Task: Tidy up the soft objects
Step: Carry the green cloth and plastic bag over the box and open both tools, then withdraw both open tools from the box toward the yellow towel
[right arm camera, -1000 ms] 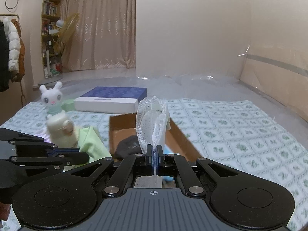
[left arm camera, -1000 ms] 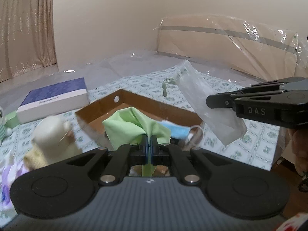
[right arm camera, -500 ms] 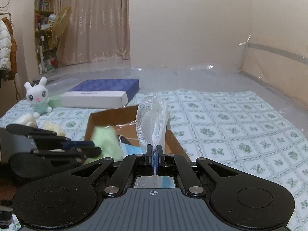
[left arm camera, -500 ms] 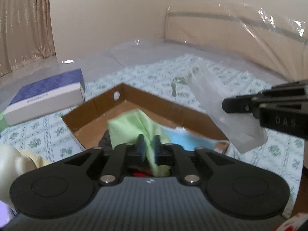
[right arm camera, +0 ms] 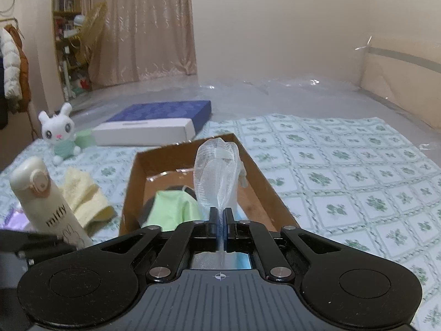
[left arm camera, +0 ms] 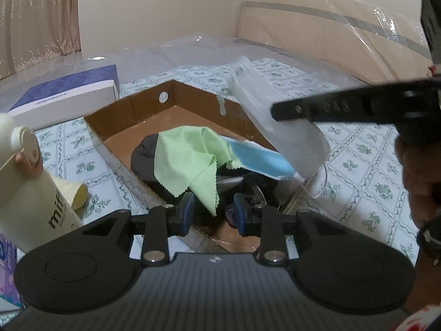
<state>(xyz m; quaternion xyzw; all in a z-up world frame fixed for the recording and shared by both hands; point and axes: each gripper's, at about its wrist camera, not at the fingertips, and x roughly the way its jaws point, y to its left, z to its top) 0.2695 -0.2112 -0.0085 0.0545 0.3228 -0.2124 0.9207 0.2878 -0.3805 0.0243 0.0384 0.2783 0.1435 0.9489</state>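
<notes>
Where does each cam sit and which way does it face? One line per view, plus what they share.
Left wrist: on the left claw, angled down into the cardboard box; its open fingers frame the green cloth; the right claw and the person's hand enter from the right.
Right wrist: on the right claw, looking along the bed towards the curtain; its fingers are shut on a white mesh pouch; the left claw's edge shows lower left.
Shared: box, green cloth, mesh pouch, cream bottle, blue-lidded box.
</notes>
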